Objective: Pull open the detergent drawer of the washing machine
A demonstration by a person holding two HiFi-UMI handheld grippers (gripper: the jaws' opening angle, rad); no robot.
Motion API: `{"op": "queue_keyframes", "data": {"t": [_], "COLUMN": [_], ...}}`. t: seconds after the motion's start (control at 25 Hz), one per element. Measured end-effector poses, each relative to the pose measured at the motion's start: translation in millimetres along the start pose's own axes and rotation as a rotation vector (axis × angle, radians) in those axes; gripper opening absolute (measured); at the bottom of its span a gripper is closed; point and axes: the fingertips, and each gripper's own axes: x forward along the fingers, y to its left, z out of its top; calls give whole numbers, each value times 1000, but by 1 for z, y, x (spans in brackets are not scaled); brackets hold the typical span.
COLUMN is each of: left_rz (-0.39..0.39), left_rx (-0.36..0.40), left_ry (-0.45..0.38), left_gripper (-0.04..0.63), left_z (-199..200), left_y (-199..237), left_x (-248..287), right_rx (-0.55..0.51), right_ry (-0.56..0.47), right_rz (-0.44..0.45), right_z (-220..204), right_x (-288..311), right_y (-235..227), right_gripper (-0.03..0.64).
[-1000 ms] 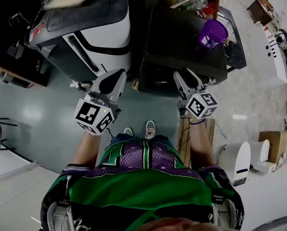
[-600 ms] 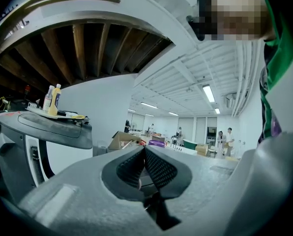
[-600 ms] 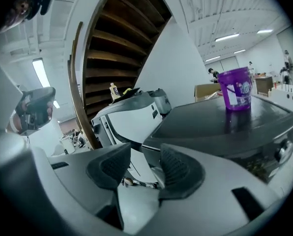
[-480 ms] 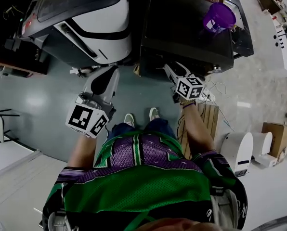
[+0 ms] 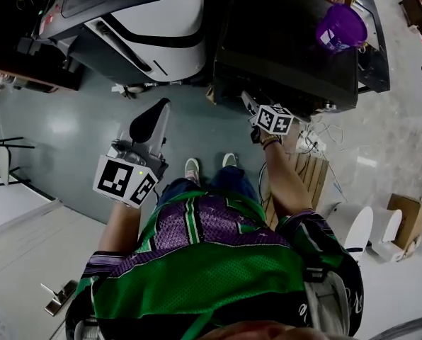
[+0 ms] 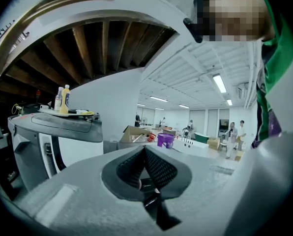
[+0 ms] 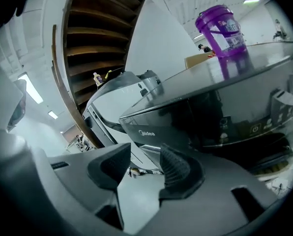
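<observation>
The black washing machine stands ahead of me, with a purple tub on its lid. My right gripper is open and empty, its tips close to the machine's upper front left corner. In the right gripper view the jaws frame the dark front panel strip with the logo; they do not touch it. I cannot pick out a drawer handle. My left gripper hangs over the floor to the left, away from the machine, and its pads are pressed together on nothing.
A white and black machine stands to the left of the washer. A wooden pallet and loose cables lie at my right. A cardboard box and a white appliance sit further right.
My right gripper has gone forward and up to the washer's front corner. The left gripper has stayed low over the floor. The view has shifted closer to the machines.
</observation>
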Motion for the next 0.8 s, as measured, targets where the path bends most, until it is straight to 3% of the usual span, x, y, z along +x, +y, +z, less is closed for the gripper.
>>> {"op": "queue_keyframes", "data": {"t": [0.36, 0.6, 0.8], "left_rz": [50, 56, 69], "left_rx": [-2, 16, 27], "left_ry": [44, 84, 103], "left_gripper": [15, 15, 15], "left_z": [-16, -27, -32], "left_y": [-12, -20, -22], "left_x": [5, 5, 4], "right_rx": [197, 320, 396], "right_ry": [-70, -175, -209], "right_rz": [20, 139, 136], "right_z": [-16, -11, -9], "right_x": [27, 27, 30], "right_y": [-42, -45, -58], "right_gripper": [172, 172, 172]}}
